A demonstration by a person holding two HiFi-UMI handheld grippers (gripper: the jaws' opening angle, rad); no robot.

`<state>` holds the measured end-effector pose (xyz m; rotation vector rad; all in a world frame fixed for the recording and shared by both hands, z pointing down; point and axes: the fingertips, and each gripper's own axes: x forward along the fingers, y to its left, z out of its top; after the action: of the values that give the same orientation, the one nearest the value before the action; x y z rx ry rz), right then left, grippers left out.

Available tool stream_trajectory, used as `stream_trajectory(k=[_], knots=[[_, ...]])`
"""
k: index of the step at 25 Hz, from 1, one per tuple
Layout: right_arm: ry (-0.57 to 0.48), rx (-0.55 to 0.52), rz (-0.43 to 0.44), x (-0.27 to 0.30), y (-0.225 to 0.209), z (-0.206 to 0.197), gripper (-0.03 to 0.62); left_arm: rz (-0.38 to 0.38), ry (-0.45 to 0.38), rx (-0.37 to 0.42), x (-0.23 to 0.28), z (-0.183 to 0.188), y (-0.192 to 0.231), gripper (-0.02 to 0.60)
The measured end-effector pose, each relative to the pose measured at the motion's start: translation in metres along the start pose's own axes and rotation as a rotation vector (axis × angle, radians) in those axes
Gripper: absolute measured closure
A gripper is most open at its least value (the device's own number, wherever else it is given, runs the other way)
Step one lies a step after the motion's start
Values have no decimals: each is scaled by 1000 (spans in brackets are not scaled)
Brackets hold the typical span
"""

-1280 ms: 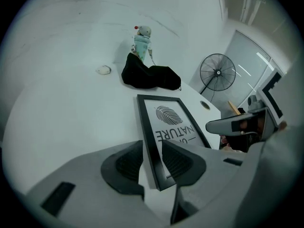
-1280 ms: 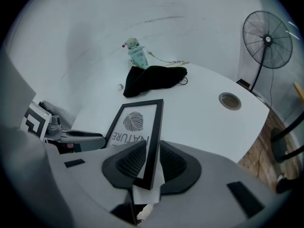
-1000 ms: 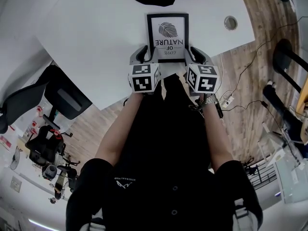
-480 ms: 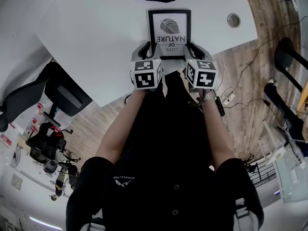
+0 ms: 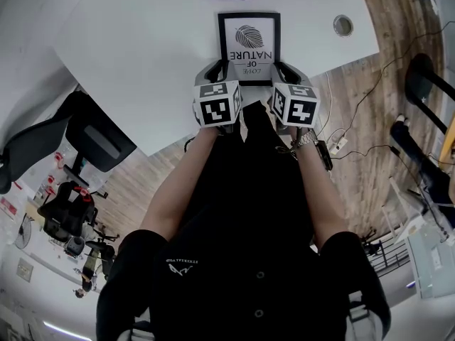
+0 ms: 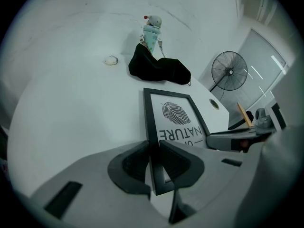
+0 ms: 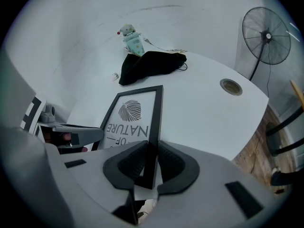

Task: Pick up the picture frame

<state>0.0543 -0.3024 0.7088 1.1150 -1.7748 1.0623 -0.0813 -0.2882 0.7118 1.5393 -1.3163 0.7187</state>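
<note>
The picture frame is black with a white leaf print and the words LOVE OF NATURE. It lies near the front edge of the white table. My left gripper is shut on its left border near the front corner, seen close in the left gripper view, where the gripper clamps the frame. My right gripper is shut on the right border; in the right gripper view the gripper pinches the frame. Whether the frame is off the table I cannot tell.
A black cloth bundle and a small toy figure sit at the table's far side. A round cable hole is to the frame's right. A standing fan and an office chair stand beyond the table's edges.
Both grippers and the frame have shifted a little away from me, up the head view. Both grips stay the same.
</note>
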Motion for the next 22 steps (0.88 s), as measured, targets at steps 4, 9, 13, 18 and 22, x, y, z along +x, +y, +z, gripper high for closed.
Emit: stream_trajectory(k=[4,9,13,18,22], knots=[[2,11,1,-9,1,-12,526,-6,4,13,-7,-10,-4,507],[-15,23,1,-22,-1,-25,526,-8,-17,32,-19,-20,-15,508],[-29,11,11,-32,1,-35,526,-8,-40,25,-29,-30,-18,508],[-43,-1,21,-50,0,-51,526,4,-62,20,-45,-47,-30,508],[-45,4,24,-66,-1,-67,526,5,-73,17,-59,-62,-41,508]])
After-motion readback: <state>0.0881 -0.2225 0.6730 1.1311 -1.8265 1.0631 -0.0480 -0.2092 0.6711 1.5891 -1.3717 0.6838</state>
